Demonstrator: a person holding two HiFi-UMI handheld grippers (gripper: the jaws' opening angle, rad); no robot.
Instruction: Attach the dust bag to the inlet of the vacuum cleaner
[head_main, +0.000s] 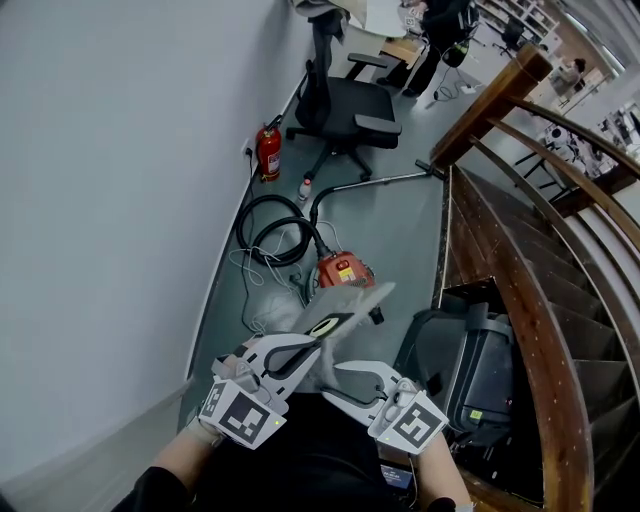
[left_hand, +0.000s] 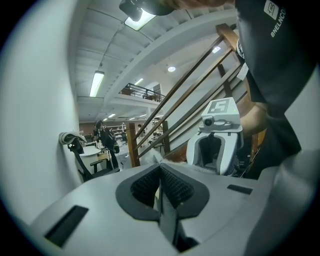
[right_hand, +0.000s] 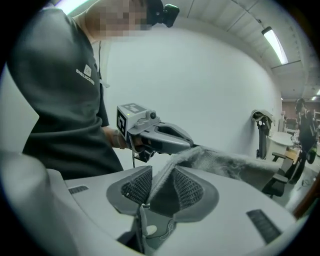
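Left gripper (head_main: 318, 336), right under the head camera, is clamped on a thin edge of the grey dust bag (head_main: 348, 304), which is held up in the air. The right gripper (head_main: 336, 378) has its jaws apart, with the bag's fuzzy edge lying loose between the pads. Past the bag, the orange vacuum cleaner (head_main: 341, 270) and its coiled black hose (head_main: 272, 236) sit on the grey floor (head_main: 405, 215), with a white wall (head_main: 120, 200) and fire extinguisher (head_main: 268, 153) at left, a black office chair (head_main: 347, 104) beyond and a wooden stair railing (head_main: 497, 98) at right.
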